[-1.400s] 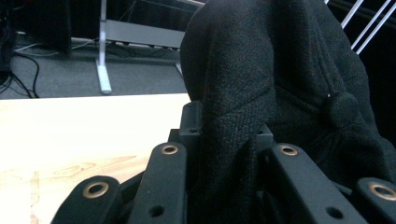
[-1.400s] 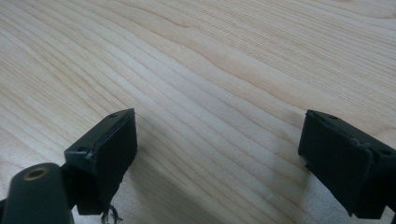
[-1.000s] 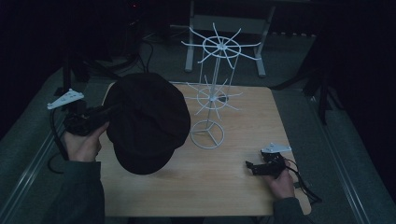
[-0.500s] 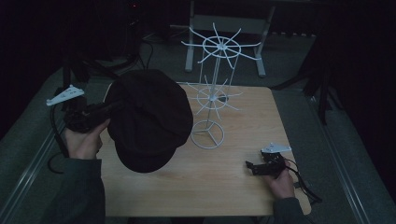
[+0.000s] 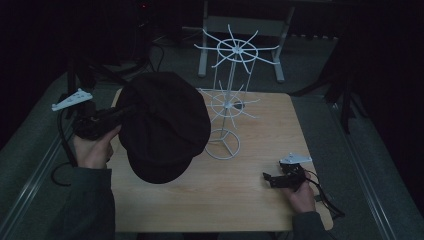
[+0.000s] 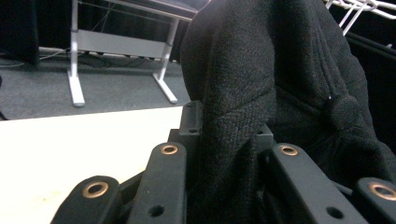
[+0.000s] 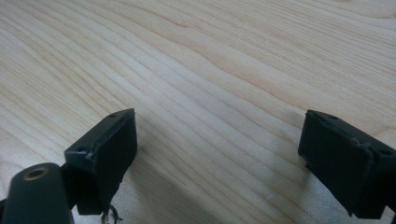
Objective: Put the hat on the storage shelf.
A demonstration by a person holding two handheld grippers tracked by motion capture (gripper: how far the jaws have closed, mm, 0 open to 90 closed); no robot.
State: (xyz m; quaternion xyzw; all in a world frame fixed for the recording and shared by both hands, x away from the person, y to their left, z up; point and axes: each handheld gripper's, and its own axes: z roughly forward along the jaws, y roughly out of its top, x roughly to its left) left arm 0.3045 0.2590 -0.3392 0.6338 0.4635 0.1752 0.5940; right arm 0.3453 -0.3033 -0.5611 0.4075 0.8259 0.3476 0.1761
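The left hand-held gripper (image 5: 107, 120) is clamped on a fold of the black cap (image 5: 165, 125), its jaws pinching the wool at the edge, as the left gripper view shows (image 6: 224, 140); the cap hangs in the air above the left part of the worktop (image 5: 260, 200), just beside the white wire stand (image 5: 227, 107), which has 2 tiers of spokes. The right hand-held gripper (image 5: 285, 177) rests low on the wood near the right front corner, jaws spread wide and empty (image 7: 219, 158). The step in hand is probably hanging the cap on the stand; to do it well, the person should lift the cap above a spoke tip, keep the pinch firm so the cloth does not slip, and lower the opening over the spoke without nudging the light stand.
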